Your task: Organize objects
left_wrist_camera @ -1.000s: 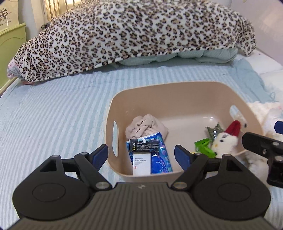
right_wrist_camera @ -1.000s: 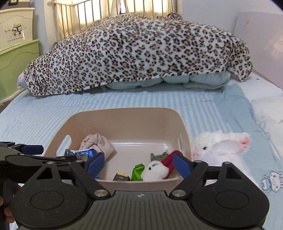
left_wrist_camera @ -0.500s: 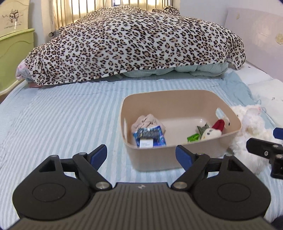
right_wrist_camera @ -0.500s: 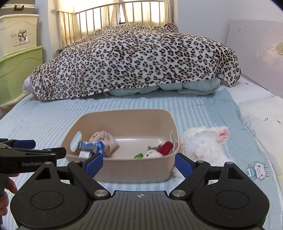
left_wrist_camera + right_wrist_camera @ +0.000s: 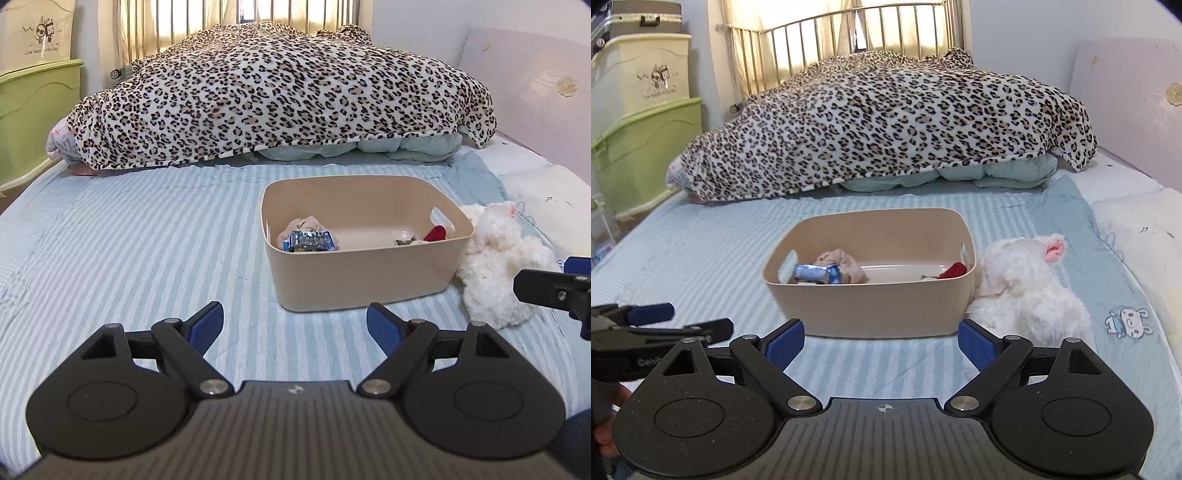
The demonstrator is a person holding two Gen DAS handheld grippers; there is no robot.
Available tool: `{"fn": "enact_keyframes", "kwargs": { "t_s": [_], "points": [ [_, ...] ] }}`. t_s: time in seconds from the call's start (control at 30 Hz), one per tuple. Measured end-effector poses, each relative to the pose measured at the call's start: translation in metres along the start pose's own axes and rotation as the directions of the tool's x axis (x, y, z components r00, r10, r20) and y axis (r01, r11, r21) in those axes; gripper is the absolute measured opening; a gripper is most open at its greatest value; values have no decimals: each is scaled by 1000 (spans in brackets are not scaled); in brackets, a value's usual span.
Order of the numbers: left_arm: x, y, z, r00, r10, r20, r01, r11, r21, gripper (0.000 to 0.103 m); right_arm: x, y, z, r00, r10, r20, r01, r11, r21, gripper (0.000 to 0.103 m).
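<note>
A beige plastic bin stands on the striped bed. It holds a crumpled beige cloth, a blue packet and a small toy with a red hat. A white plush toy lies against the bin's right side. My left gripper is open and empty, short of the bin. My right gripper is open and empty, in front of the bin.
A leopard-print blanket is heaped across the far end of the bed. Green and cream storage boxes stand at the left. A pale headboard panel runs along the right. Striped blue sheet spreads left of the bin.
Both grippers have pulled back and away from the bin, which now looks smaller and farther. Both stay open and empty.
</note>
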State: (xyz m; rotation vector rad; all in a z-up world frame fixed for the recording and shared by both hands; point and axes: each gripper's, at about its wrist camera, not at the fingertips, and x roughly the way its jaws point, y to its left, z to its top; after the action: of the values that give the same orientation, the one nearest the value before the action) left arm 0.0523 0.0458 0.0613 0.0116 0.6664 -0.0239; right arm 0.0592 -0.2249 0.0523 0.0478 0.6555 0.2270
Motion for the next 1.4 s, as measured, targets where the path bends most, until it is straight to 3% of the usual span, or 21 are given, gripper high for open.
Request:
{"fn": "enact_keyframes", "kwargs": {
  "t_s": [0.7, 1.4],
  "points": [
    [-70, -12, -34, 998, -51, 21, 50, 998, 39, 86, -63, 8, -33, 1000, 25, -2, -24, 999, 42, 97],
    [-102, -17, -38, 996, -73, 49, 71, 996, 48, 86, -83, 22, -46, 1000, 24, -8, -24, 1000, -6, 98]
  ]
}}
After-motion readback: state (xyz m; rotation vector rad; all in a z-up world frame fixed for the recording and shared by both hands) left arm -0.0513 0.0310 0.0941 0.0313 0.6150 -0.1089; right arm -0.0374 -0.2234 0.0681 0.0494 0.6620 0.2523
